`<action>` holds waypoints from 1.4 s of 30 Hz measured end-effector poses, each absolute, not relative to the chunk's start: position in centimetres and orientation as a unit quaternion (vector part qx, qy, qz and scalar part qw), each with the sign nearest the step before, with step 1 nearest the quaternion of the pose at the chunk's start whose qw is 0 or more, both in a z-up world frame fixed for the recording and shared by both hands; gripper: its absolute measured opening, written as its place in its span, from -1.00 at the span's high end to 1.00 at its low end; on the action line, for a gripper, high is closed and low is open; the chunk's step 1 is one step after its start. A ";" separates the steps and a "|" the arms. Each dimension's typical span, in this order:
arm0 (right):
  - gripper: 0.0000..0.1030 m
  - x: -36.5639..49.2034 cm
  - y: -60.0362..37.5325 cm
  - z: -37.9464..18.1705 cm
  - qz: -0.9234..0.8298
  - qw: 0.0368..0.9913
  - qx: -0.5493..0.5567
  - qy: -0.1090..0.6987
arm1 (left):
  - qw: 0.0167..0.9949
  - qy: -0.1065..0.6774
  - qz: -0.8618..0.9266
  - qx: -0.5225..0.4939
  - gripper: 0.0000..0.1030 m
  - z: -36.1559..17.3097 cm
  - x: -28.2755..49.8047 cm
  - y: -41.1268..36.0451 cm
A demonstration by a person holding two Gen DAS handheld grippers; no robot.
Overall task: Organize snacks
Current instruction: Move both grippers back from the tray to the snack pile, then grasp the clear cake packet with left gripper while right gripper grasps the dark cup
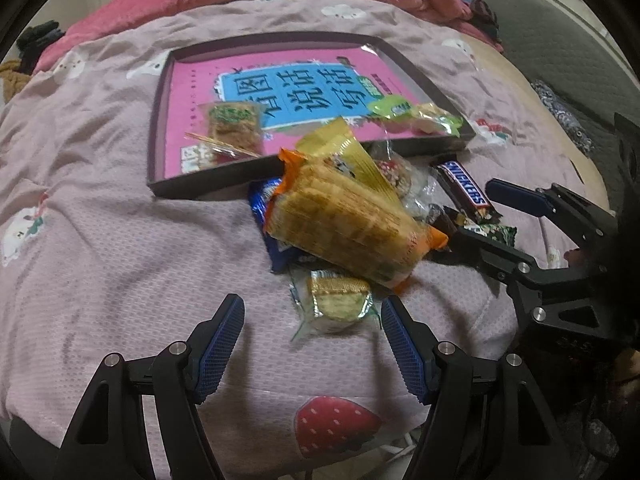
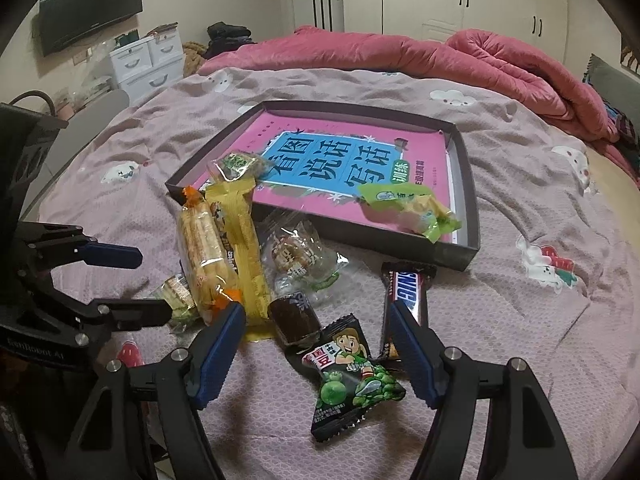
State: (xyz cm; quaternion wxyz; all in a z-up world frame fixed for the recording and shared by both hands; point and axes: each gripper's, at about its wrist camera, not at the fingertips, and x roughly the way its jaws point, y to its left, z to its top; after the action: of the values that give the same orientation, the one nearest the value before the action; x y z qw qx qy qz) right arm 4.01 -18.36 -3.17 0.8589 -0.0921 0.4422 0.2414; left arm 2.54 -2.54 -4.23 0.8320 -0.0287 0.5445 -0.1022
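Both grippers hang open over the bed. Left gripper (image 1: 312, 328) has a small snack (image 1: 340, 300) between its fingers, not squeezed. Right gripper (image 2: 316, 336) sits around a green packet (image 2: 352, 376), holding nothing. Farther back, the snack pile (image 2: 224, 252) lies beside the tray (image 2: 464, 252).

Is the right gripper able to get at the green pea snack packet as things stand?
Probably yes. The right gripper stands open right over the green pea snack packet, which lies flat on the bedspread with nothing on top. A small dark candy sits close by.
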 end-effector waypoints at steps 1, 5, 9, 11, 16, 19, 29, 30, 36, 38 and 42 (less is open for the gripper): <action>-0.29 4.0 -18.3 -3.3 0.242 0.858 -0.094 0.444 | 0.831 0.546 -0.103 -0.030 -0.41 -4.4 2.6 -2.6; -0.13 3.9 -17.9 -3.7 0.248 0.854 -0.107 0.444 | 0.825 0.554 -0.105 -0.044 -0.41 -4.9 2.8 -2.5; -0.05 3.8 -17.2 -4.1 0.255 0.849 -0.132 0.444 | 0.822 0.557 -0.106 -0.051 -0.41 -5.1 2.8 -2.4; 0.00 3.9 -16.9 -4.4 0.256 0.846 -0.142 0.445 | 0.820 0.560 -0.106 -0.054 -0.41 -5.2 2.9 -2.4; 0.16 4.4 -16.3 -5.0 0.259 0.841 -0.151 0.450 | 0.815 0.566 -0.104 -0.065 -0.41 -5.7 3.2 -2.2; 0.28 4.5 -16.0 -5.3 0.265 0.839 -0.154 0.450 | 0.813 0.568 -0.105 -0.073 -0.41 -5.9 3.3 -2.1; 0.44 4.7 -16.2 -5.3 0.273 0.839 -0.132 0.451 | 0.812 0.568 -0.111 -0.076 -0.41 -6.4 3.7 -3.0; 0.44 4.7 -16.3 -5.3 0.273 0.840 -0.128 0.451 | 0.812 0.568 -0.111 -0.074 -0.40 -6.4 3.7 -3.1; 0.46 4.6 -17.3 -4.6 0.273 0.843 -0.102 0.452 | 0.815 0.563 -0.109 -0.081 -0.06 -6.7 3.9 -2.9; 0.47 4.5 -17.5 -4.4 0.274 0.845 -0.094 0.451 | 0.816 0.561 -0.112 -0.087 -0.02 -6.6 3.8 -2.6; 0.48 4.4 -17.8 -4.0 0.273 0.848 -0.085 0.446 | 0.817 0.558 -0.116 -0.092 0.07 -6.4 3.7 -2.4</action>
State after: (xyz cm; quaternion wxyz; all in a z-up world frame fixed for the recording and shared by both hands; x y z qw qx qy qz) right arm 4.43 -17.80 -3.97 0.8483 -0.0847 0.4461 0.2726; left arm 3.67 -2.38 -6.37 0.8168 -0.0923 0.5577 -0.1158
